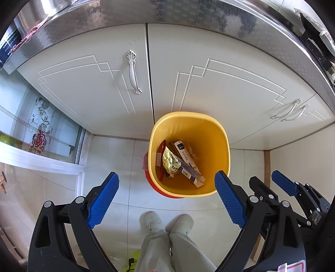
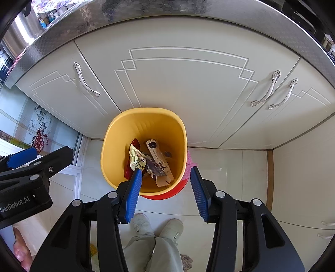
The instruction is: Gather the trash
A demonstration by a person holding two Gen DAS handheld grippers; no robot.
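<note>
Bin: a yellow bin point(image 1: 222, 144) stands on the floor point(image 1: 117, 159), right in front of the white cupboard doors point(image 1: 219, 90). It sits on something red point(image 1: 167, 193) that peeks out under it.
Trash: it is all down inside the bin. There is a crinkly gold wrapper point(image 1: 170, 161), a red packet point(image 1: 161, 159) leaning on the left wall, and a dark blue and white box point(image 1: 188, 165) lying tilted.
Left gripper: the left gripper point(image 1: 166, 197) is wide open and holds nothing. It is up above the floor, at the near side of the bin. Its right blue pad point(image 1: 229, 199) is over the bin's near rim.
Right gripper: the right gripper point(image 2: 165, 193) is open too, and holds nothing. It is above the near edge of the bin. Its left blue pad point(image 2: 133, 194) crosses the rim, with its tip near the gold wrapper in this view.
Person: two grey shoes point(image 2: 159, 227) stand on the floor just before the bin.
Table: its shiny metal edge point(image 2: 159, 8) runs along the top of the cupboard doors.
</note>
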